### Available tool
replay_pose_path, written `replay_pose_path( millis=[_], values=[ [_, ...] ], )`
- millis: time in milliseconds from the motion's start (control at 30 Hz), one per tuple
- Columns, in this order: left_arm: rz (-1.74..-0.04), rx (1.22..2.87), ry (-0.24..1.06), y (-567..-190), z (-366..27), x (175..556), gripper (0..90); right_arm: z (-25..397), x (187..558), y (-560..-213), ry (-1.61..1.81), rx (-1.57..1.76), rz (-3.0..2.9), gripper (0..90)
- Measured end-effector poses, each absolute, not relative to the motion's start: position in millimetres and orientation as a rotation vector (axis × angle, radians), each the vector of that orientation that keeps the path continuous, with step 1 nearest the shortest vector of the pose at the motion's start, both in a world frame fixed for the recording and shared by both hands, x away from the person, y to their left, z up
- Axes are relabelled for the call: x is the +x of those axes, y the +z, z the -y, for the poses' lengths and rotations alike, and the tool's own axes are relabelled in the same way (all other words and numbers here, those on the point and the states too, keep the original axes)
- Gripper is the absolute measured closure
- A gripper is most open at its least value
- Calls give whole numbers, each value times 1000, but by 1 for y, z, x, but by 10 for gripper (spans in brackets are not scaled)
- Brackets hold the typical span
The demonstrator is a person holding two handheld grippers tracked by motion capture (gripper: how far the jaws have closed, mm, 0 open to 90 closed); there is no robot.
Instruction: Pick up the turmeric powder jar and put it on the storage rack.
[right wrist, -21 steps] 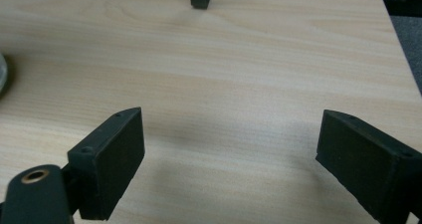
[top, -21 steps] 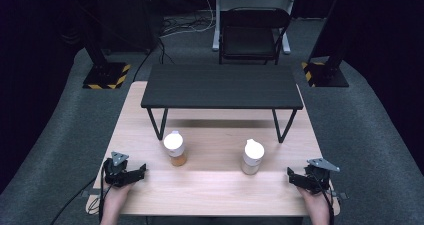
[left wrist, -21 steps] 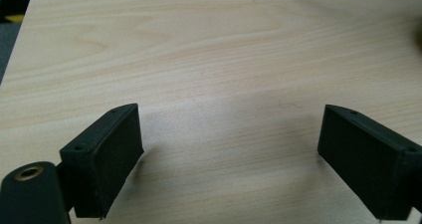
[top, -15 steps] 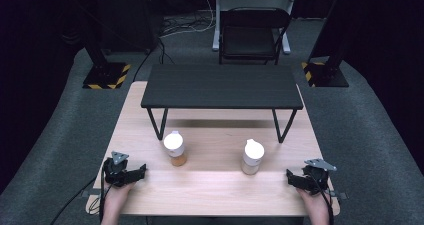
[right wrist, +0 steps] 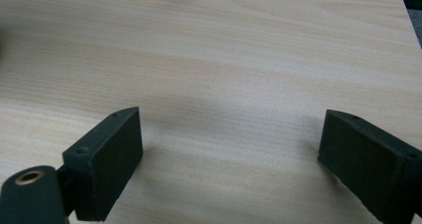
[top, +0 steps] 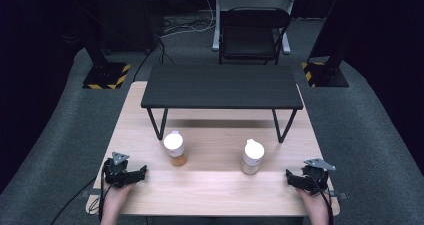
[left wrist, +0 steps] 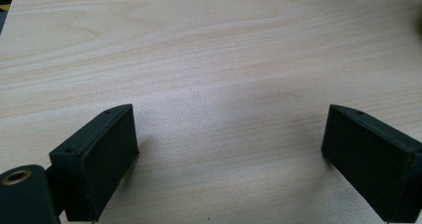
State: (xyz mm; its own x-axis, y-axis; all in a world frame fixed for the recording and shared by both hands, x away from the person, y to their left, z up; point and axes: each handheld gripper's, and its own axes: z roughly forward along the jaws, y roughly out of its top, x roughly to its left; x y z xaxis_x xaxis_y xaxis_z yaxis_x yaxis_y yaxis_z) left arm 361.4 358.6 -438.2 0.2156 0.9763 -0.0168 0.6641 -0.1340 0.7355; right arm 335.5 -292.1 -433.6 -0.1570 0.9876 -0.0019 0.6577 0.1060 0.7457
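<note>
Two hand-held grippers rest at the near edge of a pale wooden table, each with its jaws spread wide and nothing between them. The left gripper lies at the near left corner and points inward along the table's near edge; the left gripper view shows its two black jaws apart over bare wood grain. The right gripper lies at the near right corner and likewise points inward, and the right gripper view shows the same released stance over bare wood. Two upright jars stand between them, farther from the person. The amber jar, white-capped, stands ahead of and to the right of the left gripper's jaws, near but apart. The pale jar, also white-capped, stands ahead of and to the left of the right gripper's jaws, likewise near but apart. Each jar's long axis is vertical, so a sideways approach with the jaws level would likely suit a grasp round the body. Each gripper is the nearer one to the jar on its own side. Behind the jars a low black shelf on thin legs spans the far half of the table.
</note>
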Motion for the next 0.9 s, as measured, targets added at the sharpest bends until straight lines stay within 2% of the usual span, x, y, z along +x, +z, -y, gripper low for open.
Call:
replay_pose_path(
  millis=[900],
  values=[
    [-1497,1873,635,-438,-361,359,63,291,336,-433,836,1605,-1872,83]
  ],
)
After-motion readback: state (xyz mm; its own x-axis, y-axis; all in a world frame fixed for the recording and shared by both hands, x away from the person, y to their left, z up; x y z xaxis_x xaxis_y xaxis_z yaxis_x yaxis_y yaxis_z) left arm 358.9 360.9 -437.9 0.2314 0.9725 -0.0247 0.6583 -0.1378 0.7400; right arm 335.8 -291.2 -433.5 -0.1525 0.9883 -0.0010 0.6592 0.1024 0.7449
